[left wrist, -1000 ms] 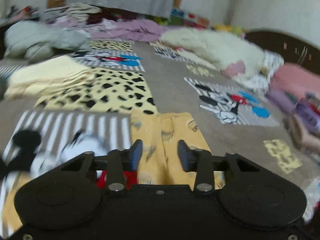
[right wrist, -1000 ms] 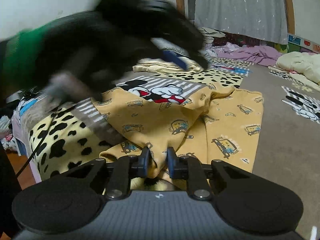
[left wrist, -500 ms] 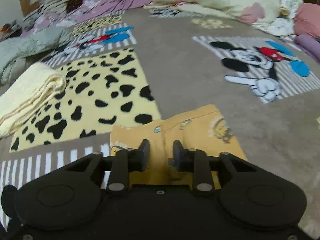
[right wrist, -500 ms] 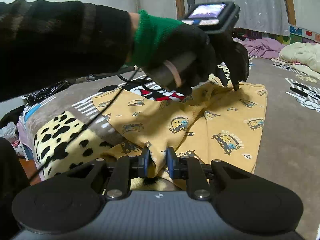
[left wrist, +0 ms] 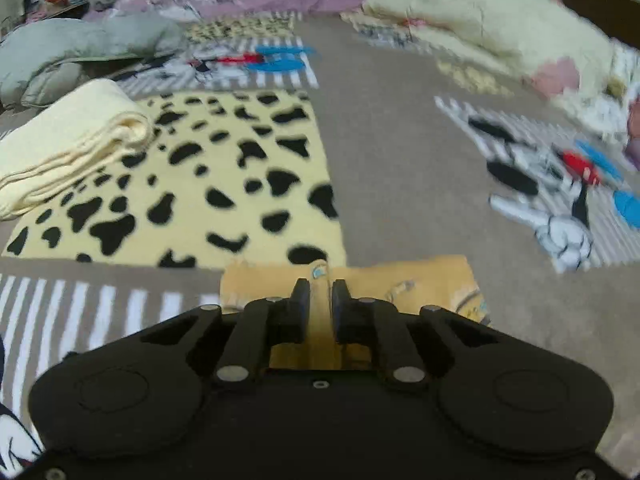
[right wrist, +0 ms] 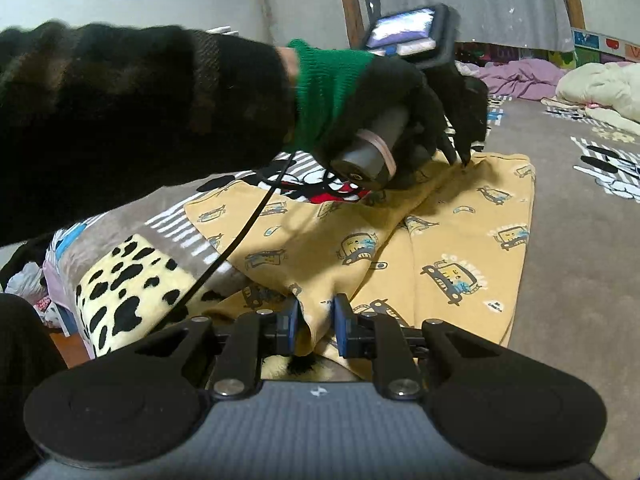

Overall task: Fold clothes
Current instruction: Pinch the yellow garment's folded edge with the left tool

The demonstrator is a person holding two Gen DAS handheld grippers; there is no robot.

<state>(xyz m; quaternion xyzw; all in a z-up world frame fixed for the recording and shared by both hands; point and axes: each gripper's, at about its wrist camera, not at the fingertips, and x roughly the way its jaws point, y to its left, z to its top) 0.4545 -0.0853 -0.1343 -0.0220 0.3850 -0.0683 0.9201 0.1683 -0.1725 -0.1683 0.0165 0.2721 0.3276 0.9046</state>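
Yellow car-print pants (right wrist: 460, 232) lie spread on the patterned bed blanket (right wrist: 568, 208). My right gripper (right wrist: 314, 316) is shut on a raised fold of their near edge. Seen in the right wrist view, a gloved hand (right wrist: 384, 92) holds my left gripper (right wrist: 460, 152) down on the far edge of the pants. The left wrist view shows that gripper (left wrist: 320, 292) shut on a pinch of the yellow pants (left wrist: 420, 284), whose far hem lies flat just beyond the fingertips.
A folded cream cloth (left wrist: 68, 140) lies at the left, with a grey bundle (left wrist: 72, 52) behind it. A fluffy cream blanket (left wrist: 500, 40) and more laundry fill the far right. The bed's edge (right wrist: 80, 312) drops off at the near left. A black cable (right wrist: 240, 236) hangs across the pants.
The left gripper came down onto the far edge of the pants and its fingers narrowed from wide apart to pinching the cloth. The right gripper stayed shut on the near edge.
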